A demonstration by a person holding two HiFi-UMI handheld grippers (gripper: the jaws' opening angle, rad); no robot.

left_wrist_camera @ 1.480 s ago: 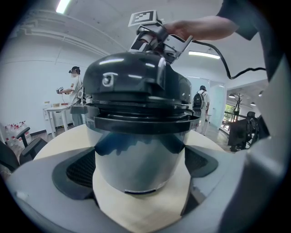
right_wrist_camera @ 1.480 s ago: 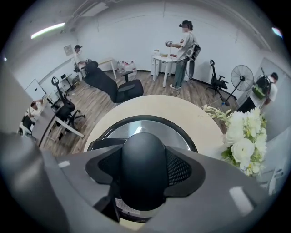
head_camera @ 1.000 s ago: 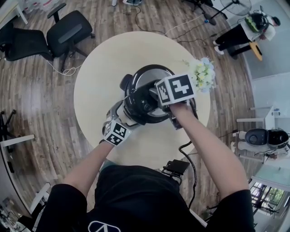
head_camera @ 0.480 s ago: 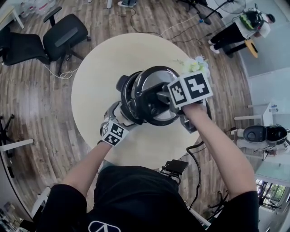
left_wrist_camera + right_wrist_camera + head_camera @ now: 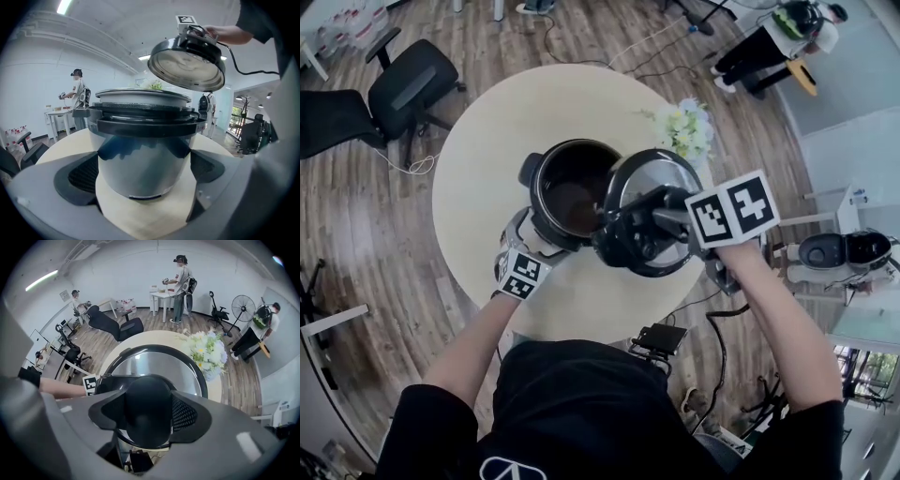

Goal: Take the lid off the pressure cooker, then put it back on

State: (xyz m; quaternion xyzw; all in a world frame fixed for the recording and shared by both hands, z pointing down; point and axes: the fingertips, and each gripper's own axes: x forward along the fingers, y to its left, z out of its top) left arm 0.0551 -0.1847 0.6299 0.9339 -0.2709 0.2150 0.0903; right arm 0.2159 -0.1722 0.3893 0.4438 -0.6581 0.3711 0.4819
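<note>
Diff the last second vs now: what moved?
The right gripper, shut on the knob of the lid, lifted the lid off the pressure cooker and swung it to the right in the head view, leaving the pressure cooker open. The left gripper stayed clamped on its body. The table and flowers did not move.

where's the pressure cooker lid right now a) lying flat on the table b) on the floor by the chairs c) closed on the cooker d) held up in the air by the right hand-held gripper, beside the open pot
d: the right hand-held gripper is clamped on the black knob of the round silver-and-black pressure cooker lid, which hangs tilted in the air beside the open silver pressure cooker pot.
</note>
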